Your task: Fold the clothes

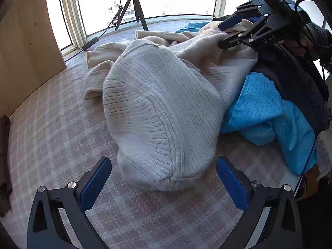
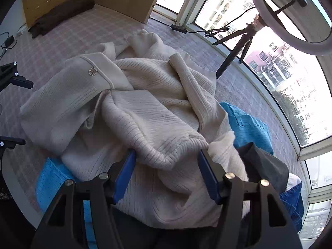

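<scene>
The cream sweater [image 1: 161, 108] lay crumpled on the checked bed [image 1: 51, 145], its long axis running from the left gripper [image 1: 164, 184] away toward the right gripper [image 1: 226, 34]. Left gripper stood wide and empty, a rounded fold dead ahead between its fingers. Right gripper, half open, straddled a ribbed hem [image 2: 166, 155] without pinching, resting on the blue garment [image 1: 265, 114].

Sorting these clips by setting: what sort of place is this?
Probably a high-rise apartment room set up for recording: curved bay windows facing tower blocks, a ring light on a tripod, clothes on a checked sheet.
</scene>
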The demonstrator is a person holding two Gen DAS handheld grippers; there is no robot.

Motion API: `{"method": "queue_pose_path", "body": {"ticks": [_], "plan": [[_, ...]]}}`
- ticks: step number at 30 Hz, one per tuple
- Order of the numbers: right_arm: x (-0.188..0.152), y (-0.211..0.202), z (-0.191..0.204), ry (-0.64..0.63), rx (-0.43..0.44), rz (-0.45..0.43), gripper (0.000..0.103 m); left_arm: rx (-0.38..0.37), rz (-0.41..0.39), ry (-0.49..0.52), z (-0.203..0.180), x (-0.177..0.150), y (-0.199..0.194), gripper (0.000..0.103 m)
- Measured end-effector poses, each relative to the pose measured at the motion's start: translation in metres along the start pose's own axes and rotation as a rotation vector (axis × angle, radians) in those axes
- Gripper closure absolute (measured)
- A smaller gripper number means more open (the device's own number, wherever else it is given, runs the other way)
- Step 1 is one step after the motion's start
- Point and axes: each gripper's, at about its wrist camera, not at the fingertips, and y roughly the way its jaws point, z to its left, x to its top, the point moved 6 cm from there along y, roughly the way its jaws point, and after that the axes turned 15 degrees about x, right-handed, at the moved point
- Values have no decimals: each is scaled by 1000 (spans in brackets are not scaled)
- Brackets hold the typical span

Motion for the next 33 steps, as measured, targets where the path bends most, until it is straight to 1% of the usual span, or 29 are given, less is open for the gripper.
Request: {"method": "queue_pose_path", "body": {"ticks": [1, 2, 3, 4, 5, 6, 8, 9, 10, 13, 16, 19, 22, 24, 26, 27, 28, 29, 30, 31, 32, 33], "plan": [[0, 7, -1, 5, 5, 16, 42, 5, 17, -5, 1, 2, 7, 9], [0, 13, -4, 17, 7, 32, 43, 14, 35, -7, 3, 4, 13, 19], [0, 18, -7, 40, 15, 41, 46, 22, 53, -9, 6, 6, 19, 50], [2, 19, -10, 73, 34, 38, 67, 18, 68, -22, 10, 8, 22, 80], [5, 17, -13, 113, 62, 22, 90, -3, 80, -51, 17, 10, 22, 88], [8, 10, -17, 153, 84, -13, 90, -31, 83, -88, 26, 13, 19, 89], [18, -14, -22, 200, 97, -109, 91, -96, 56, -181, 51, 21, 3, 90], [24, -30, -24, 216, 95, -157, 91, -98, 24, -219, 68, 27, -11, 91], [30, -48, -25, 237, 93, -204, 91, -83, -16, -247, 86, 33, -27, 92], [51, -116, -18, 293, 114, -374, 92, -46, -147, -304, 139, 49, -88, 94], [70, -191, 5, 280, 107, -549, 92, -10, -275, -348, 190, 63, -153, 95], [81, -260, 40, 254, 103, -692, 92, 26, -360, -348, 226, 61, -213, 95], [83, -309, 79, 231, 112, -784, 92, 29, -437, -344, 261, 51, -264, 95], [81, -334, 105, 221, 137, -831, 92, 33, -465, -342, 283, 42, -294, 95], [79, -345, 125, 227, 167, -856, 92, 40, -464, -331, 303, 34, -313, 95], [77, -344, 133, 247, 179, -854, 92, 40, -452, -326, 311, 30, -317, 94], [77, -335, 134, 286, 189, -841, 92, 40, -417, -334, 319, 28, -310, 88], [76, -321, 134, 331, 199, -824, 92, 42, -364, -351, 327, 26, -295, 84], [76, -298, 130, 384, 192, -789, 92, 49, -297, -365, 333, 22, -274, 68], [77, -258, 122, 429, 156, -700, 83, 69, -215, -366, 336, 18, -241, 45], [78, -213, 114, 462, 106, -580, 64, 97, -143, -352, 339, 12, -205, 41], [75, -167, 106, 489, 64, -458, 60, 121, -71, -345, 343, 2, -170, 42]]}}
